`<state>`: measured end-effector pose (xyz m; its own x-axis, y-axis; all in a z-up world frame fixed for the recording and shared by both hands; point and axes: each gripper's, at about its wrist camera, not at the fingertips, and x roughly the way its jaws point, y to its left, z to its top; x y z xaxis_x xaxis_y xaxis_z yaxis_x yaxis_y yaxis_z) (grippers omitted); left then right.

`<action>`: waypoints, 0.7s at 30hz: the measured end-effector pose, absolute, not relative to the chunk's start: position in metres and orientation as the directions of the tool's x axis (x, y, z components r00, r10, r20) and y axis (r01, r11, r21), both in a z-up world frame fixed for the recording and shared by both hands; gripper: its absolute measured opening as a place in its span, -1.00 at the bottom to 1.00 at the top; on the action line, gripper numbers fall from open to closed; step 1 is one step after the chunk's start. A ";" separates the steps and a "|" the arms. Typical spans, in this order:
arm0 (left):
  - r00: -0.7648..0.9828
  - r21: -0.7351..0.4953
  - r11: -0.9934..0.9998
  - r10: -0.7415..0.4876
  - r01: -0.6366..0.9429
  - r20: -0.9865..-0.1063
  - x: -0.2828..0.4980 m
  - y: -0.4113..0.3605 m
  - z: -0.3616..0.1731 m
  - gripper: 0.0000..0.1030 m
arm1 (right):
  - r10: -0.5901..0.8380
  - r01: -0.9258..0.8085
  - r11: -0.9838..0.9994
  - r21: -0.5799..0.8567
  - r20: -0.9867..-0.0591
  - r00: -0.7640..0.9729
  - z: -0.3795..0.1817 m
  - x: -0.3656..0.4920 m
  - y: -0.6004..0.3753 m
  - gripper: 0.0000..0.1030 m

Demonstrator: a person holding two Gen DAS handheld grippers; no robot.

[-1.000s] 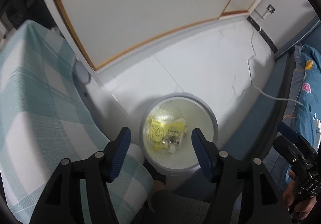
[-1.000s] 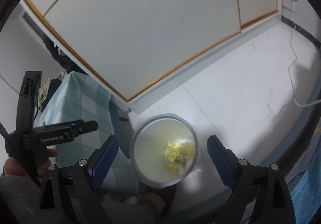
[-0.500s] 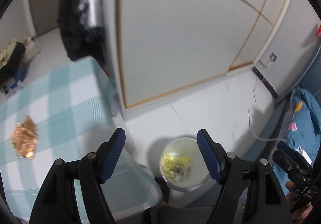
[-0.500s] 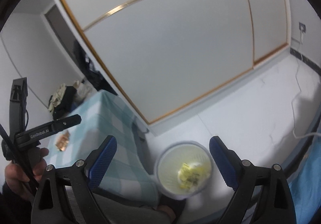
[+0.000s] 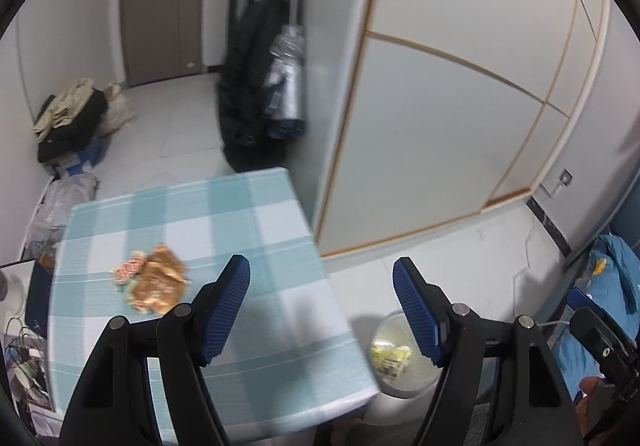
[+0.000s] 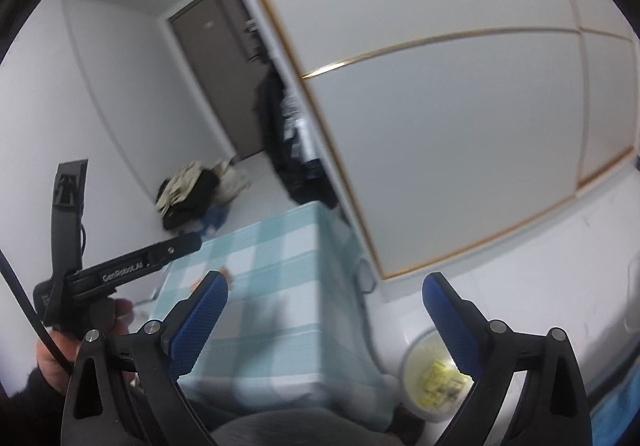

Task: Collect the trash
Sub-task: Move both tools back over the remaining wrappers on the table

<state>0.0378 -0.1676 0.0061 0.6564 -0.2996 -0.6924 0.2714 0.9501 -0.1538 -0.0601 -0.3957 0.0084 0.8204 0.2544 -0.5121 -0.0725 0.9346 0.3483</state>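
A crumpled brown-gold snack wrapper (image 5: 158, 283) lies on the table with the blue-and-white checked cloth (image 5: 224, 214), with a small red-and-white wrapper (image 5: 129, 270) touching its left side. My left gripper (image 5: 322, 310) is open and empty above the table's right edge. A round white trash bin (image 5: 400, 386) stands on the floor beside the table with a yellow wrapper (image 5: 390, 358) in it. In the right wrist view my right gripper (image 6: 324, 318) is open and empty above the table (image 6: 280, 278), the bin (image 6: 416, 370) at lower right. The table trash is barely visible there.
White sliding wardrobe doors (image 5: 440, 106) stand behind the table. A dark coat (image 5: 256, 86) hangs at the wardrobe's corner. A pile of clothes (image 5: 72, 118) lies on the floor by the door. Blue bedding (image 5: 612, 286) is at the right. Cables and bags (image 5: 24, 346) lie left of the table.
Both grippers have tilted up and away from the bin toward the table. The table top and the wrappers on it have come into the left wrist view. Both stay open.
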 end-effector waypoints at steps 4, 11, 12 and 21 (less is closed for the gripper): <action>0.683 -0.161 0.963 -0.266 0.215 -0.680 0.040 -0.135 0.012 0.38 | 0.297 -0.136 0.934 0.331 -0.503 0.811 0.018 -0.051 -0.363 0.92; 0.734 -0.152 0.980 -0.199 0.131 -0.649 0.043 -0.078 0.017 0.38 | 0.388 -0.218 0.912 0.346 -0.564 0.729 0.014 -0.020 -0.313 0.92; 0.734 -0.158 0.980 -0.197 0.123 -0.650 0.043 -0.073 0.017 0.38 | 0.399 -0.225 0.908 0.353 -0.568 0.720 0.013 -0.015 -0.308 0.92; 0.749 -0.205 0.979 -0.133 -0.004 -0.649 0.058 -0.004 0.004 0.38 | 0.488 -0.325 0.873 0.364 -0.612 0.623 0.004 0.025 -0.240 0.92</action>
<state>0.0580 -0.0044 0.0042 0.7493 -0.1332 -0.6487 -0.0039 0.9787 -0.2054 0.0250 -0.2400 0.0042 0.6227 0.4877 -0.6119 -0.3254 0.8726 0.3643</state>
